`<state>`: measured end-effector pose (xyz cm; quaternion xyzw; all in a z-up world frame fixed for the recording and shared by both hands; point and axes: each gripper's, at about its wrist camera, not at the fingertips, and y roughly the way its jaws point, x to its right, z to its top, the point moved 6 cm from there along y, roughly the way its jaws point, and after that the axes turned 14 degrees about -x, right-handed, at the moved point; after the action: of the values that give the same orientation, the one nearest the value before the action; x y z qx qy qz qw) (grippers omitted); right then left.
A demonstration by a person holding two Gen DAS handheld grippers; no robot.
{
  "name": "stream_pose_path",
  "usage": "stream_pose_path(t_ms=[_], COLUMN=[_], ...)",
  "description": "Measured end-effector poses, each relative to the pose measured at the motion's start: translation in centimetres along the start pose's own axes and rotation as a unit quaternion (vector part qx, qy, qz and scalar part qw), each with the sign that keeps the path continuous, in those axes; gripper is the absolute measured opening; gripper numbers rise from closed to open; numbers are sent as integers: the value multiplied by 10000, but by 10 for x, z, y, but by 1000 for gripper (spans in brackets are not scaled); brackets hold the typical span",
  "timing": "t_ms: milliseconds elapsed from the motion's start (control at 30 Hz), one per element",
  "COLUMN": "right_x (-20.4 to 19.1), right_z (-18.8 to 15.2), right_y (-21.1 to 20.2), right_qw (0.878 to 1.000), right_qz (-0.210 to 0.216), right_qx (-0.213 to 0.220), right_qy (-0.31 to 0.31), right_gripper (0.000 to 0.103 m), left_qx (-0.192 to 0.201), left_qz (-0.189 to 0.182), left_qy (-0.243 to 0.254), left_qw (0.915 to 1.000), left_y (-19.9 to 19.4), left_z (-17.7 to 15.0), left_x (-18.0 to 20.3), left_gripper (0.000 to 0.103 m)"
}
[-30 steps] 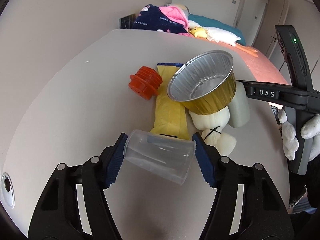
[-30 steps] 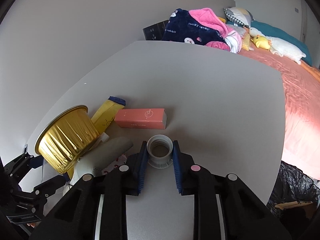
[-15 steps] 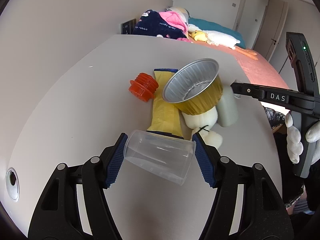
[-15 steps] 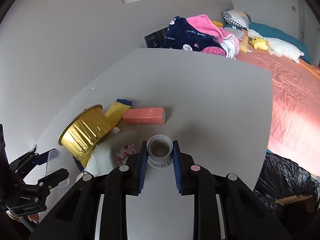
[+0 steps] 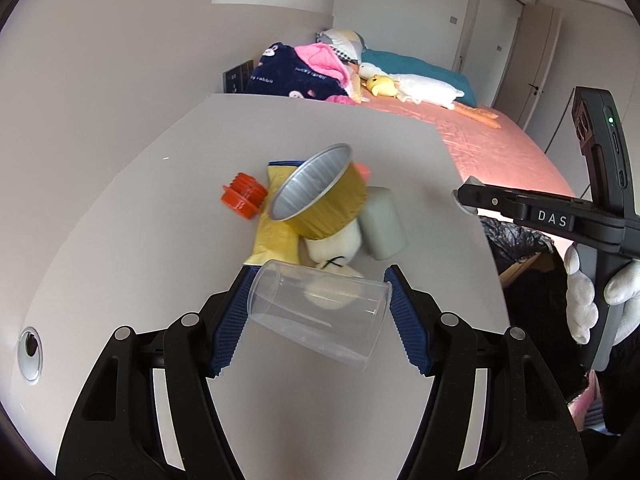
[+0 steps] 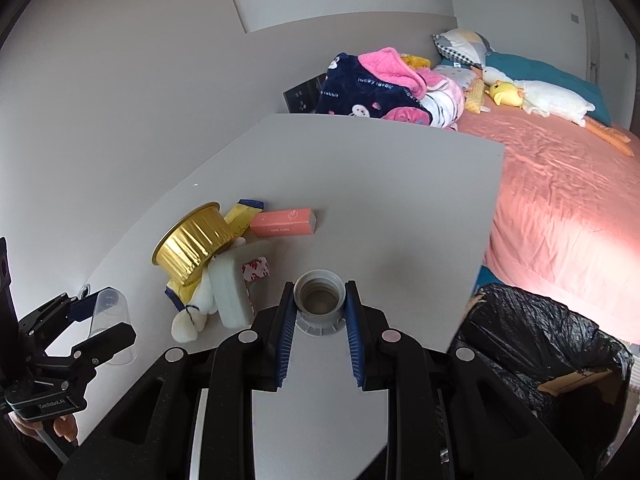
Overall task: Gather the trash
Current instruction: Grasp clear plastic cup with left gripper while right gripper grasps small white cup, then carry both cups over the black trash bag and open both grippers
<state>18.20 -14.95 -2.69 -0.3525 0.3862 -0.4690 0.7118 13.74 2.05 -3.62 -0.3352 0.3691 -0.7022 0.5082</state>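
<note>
My left gripper (image 5: 318, 312) is shut on a clear plastic cup (image 5: 316, 316), held sideways above the grey table (image 5: 120, 240). My right gripper (image 6: 320, 320) is shut on a grey bottle cap (image 6: 319, 300), raised above the table's right edge. On the table lies a trash pile: a gold foil bowl (image 5: 320, 200), a yellow wrapper (image 5: 274, 236), an orange cap (image 5: 242, 196), a pale block (image 5: 382, 222), a white plush toy (image 5: 334, 242) and a pink box (image 6: 286, 222). A bin lined with a black bag (image 6: 540, 348) stands below the table's right edge.
A bed with a pink sheet (image 6: 560, 184), blankets (image 6: 376, 88) and a plush duck (image 6: 536, 98) lies beyond the table. A round cable hole (image 5: 30, 350) sits near the table's left front corner. A small red-and-white wrapper (image 6: 256, 270) lies beside the pale block.
Both grippers have risen and pulled back from the pile with the cup and the bottle cap. The black bin bag has come into view at the right.
</note>
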Motion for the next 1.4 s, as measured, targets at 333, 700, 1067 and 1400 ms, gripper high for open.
stream_pose_path(t_ms=[333,700,1067,1400], right_x=[14,34,57,88], right_z=[-26,-58,-82,-95], right_y=[-35,-68,-88,-108], right_qw=[9997,9989,9978,9951], right_qz=[-157,-292,-380,-525], right_qx=[165,350,452,600], right_qy=[1,137,287,582], right_gripper=[25,26,26,26], left_qx=[35,61,33,-4], left_qz=[-177,-433,-605,-834], left_qy=[299,546,819,1094], left_qw=[9994,9975,9948,9905], left_y=[-4,-8,-8,-2], left_z=[-1,-8,-14,-10], left_x=[49,100,140,176], left_gripper=[64,65,65,65])
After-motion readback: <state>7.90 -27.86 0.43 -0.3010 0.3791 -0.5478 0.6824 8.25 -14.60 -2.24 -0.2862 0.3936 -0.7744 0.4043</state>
